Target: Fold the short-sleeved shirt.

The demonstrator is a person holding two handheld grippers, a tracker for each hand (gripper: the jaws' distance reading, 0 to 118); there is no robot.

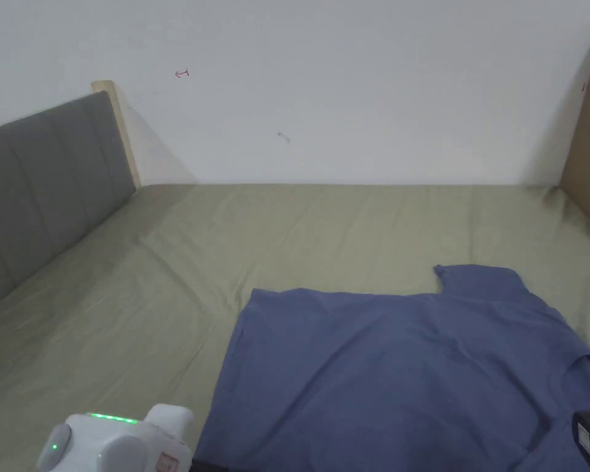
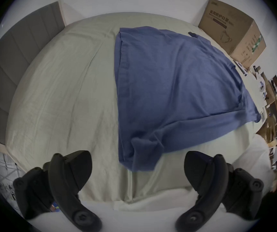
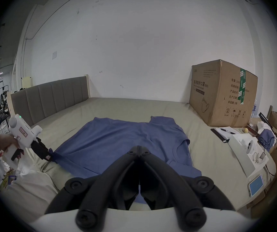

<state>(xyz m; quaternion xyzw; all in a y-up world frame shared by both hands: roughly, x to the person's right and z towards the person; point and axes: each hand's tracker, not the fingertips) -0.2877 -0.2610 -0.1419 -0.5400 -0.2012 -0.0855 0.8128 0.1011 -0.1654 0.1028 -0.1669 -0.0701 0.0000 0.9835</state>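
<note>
Ahead of left gripper point(image 2: 137, 172), shirt point(image 2: 168, 88), jaws apart

A wide bed under a wrinkled olive-green sheet point(image 1: 165, 295) meets a plain white wall point(image 1: 349, 92); grey padded headboard point(image 1: 42, 184) at nine o'clock, brown cardboard box point(image 3: 221, 95) at three.

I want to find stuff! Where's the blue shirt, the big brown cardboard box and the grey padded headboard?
Blue short-sleeved shirt point(image 1: 380, 369), head view, middle of its body.
Brown cardboard box point(image 3: 218, 95), right gripper view, its front face.
Grey padded headboard point(image 1: 42, 184), head view, its padded front.
</note>
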